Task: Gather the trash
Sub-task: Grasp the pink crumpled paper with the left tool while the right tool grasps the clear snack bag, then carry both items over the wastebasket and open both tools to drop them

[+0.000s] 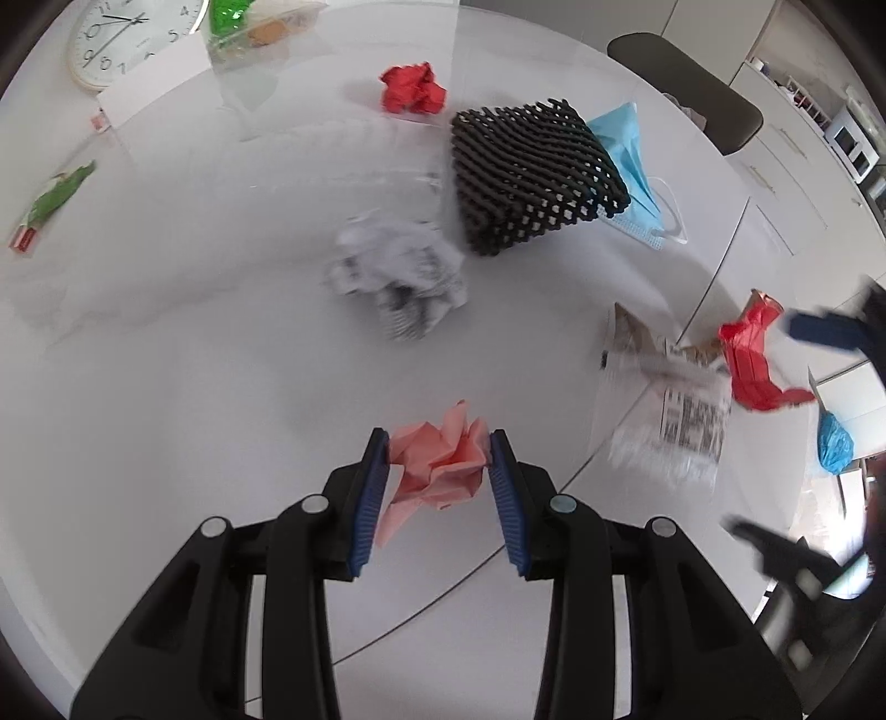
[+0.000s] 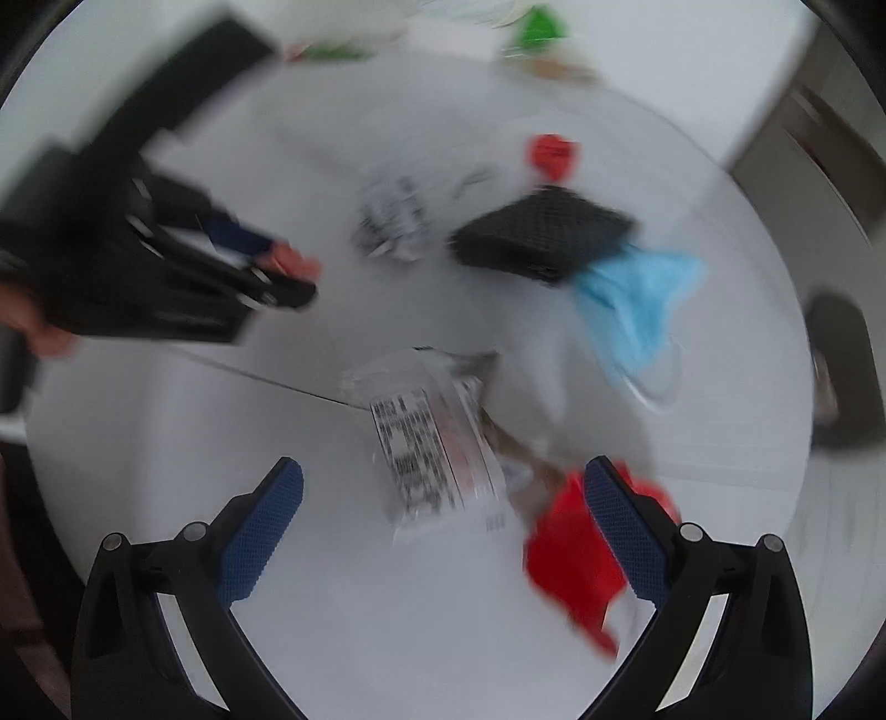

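Note:
My left gripper [image 1: 437, 451] is shut on a crumpled pink paper [image 1: 437, 471] above the white table [image 1: 166, 360]. In the right wrist view that left gripper [image 2: 293, 277] shows blurred at the left, with the pink paper [image 2: 290, 260] at its tips. My right gripper [image 2: 443, 482] is open and empty, hovering over a clear plastic wrapper with a printed label [image 2: 432, 448] and a red wrapper [image 2: 576, 554]. The same plastic wrapper [image 1: 670, 410] and red wrapper [image 1: 753, 354] lie at the right in the left wrist view, near the blurred right gripper [image 1: 819, 432].
Ahead lie a crumpled newspaper ball [image 1: 398, 277], a black foam net [image 1: 531, 177] over a blue face mask [image 1: 631, 160], a red paper ball [image 1: 412, 88], a green wrapper [image 1: 52, 199], a wall clock [image 1: 127, 39] and a clear bag [image 1: 255, 27]. A chair [image 1: 686, 83] stands beyond the table.

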`<state>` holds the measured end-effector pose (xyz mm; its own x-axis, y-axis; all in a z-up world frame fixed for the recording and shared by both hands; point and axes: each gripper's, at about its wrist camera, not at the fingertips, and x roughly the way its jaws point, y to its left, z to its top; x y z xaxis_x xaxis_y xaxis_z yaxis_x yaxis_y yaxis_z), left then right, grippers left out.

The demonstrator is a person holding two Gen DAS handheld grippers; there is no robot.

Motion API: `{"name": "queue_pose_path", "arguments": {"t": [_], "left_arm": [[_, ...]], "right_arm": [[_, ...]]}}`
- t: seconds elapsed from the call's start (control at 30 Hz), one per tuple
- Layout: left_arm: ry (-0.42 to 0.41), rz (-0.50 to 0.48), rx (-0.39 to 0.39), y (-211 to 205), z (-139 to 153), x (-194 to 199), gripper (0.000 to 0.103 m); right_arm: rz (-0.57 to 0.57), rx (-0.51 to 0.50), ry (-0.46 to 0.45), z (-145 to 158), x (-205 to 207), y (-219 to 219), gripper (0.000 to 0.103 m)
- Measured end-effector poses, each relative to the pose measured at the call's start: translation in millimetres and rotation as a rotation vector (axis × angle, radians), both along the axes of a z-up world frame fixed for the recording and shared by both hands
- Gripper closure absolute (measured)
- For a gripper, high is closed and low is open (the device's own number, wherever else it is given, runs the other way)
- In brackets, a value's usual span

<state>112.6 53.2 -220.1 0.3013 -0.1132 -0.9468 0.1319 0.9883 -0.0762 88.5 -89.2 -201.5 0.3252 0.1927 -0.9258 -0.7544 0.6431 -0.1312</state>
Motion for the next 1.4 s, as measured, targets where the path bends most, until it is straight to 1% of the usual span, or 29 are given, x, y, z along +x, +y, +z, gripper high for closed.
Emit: {"name": "queue_pose_path", "arguments": {"t": [0.07, 0.17, 0.23, 0.27, 0.3, 0.33, 0.37, 0.4, 0.5, 0.6, 0.73, 0.77, 0.83, 0.97, 1.17, 1.27, 1.4], "left_arm": [[-0.003, 0.003, 0.007, 10.1, 3.9, -8.5, 0.067], [0.002, 0.027, -0.002, 22.9, 7.7, -17.3, 0.067], [0.006, 0.041, -0.009, 30.6, 8.5, -23.3, 0.067], [0.006, 0.044, -0.010, 31.6, 8.6, -26.2, 0.067], [0.008, 0.046, -0.010, 34.3, 8.9, -29.4, 0.067], [0.009, 0.046, -0.014, 37.0, 9.4, -33.6, 0.067], [0.009, 0.045, -0.017, 38.6, 10.0, -36.2, 0.067], [0.008, 0.044, -0.021, 39.2, 10.9, -38.2, 0.067], [0.003, 0.022, -0.027, 36.7, 15.1, -43.6, 0.067], [-0.014, -0.013, -0.026, 29.5, 22.9, -49.4, 0.067], [-0.029, -0.063, -0.033, 16.6, 34.2, -59.5, 0.066], [-0.032, -0.079, -0.032, 13.3, 36.0, -63.4, 0.066], [-0.035, -0.123, -0.024, 3.7, 38.9, -72.4, 0.066], [-0.034, -0.216, -0.019, -19.7, 42.5, -96.4, 0.066], [-0.037, -0.338, -0.036, -57.8, 46.3, -128.0, 0.066], [-0.046, -0.399, -0.041, -77.6, 50.5, -141.7, 0.066], [-0.055, -0.475, -0.045, -101.3, 54.5, -156.1, 0.066]], "right_arm": [[0.078, -0.049, 0.019, -15.2, 7.9, 14.8, 0.003], [0.120, -0.124, 0.019, -38.1, 19.2, 28.2, 0.003], [0.080, -0.110, 0.070, -48.0, 32.8, 28.1, 0.015], [0.053, -0.086, 0.118, -51.2, 39.0, 25.9, 0.034], [0.013, -0.057, 0.179, -54.0, 46.0, 22.7, 0.040], [-0.017, -0.034, 0.202, -54.0, 50.1, 20.0, 0.042], [-0.047, 0.003, 0.222, -51.7, 53.4, 16.7, 0.050], [-0.069, 0.022, 0.237, -50.2, 54.9, 14.7, 0.054], [-0.141, 0.062, 0.229, -42.3, 52.2, 10.0, 0.056], [-0.206, 0.137, 0.225, -28.1, 37.7, 4.9, 0.056], [-0.308, 0.232, 0.199, -8.3, 2.6, -5.8, 0.056], [-0.339, 0.257, 0.194, -5.3, -12.7, -10.2, 0.056], [-0.385, 0.285, 0.183, -0.7, -34.3, -14.8, 0.056], [-0.510, 0.343, 0.189, 1.5, -83.3, -37.7, 0.056], [-0.675, 0.349, 0.190, -2.2, -149.1, -83.3, 0.056], [-0.728, 0.344, 0.185, -3.6, -173.4, -100.7, 0.056], [-0.788, 0.351, 0.170, -3.1, -195.8, -118.9, 0.055]]}}
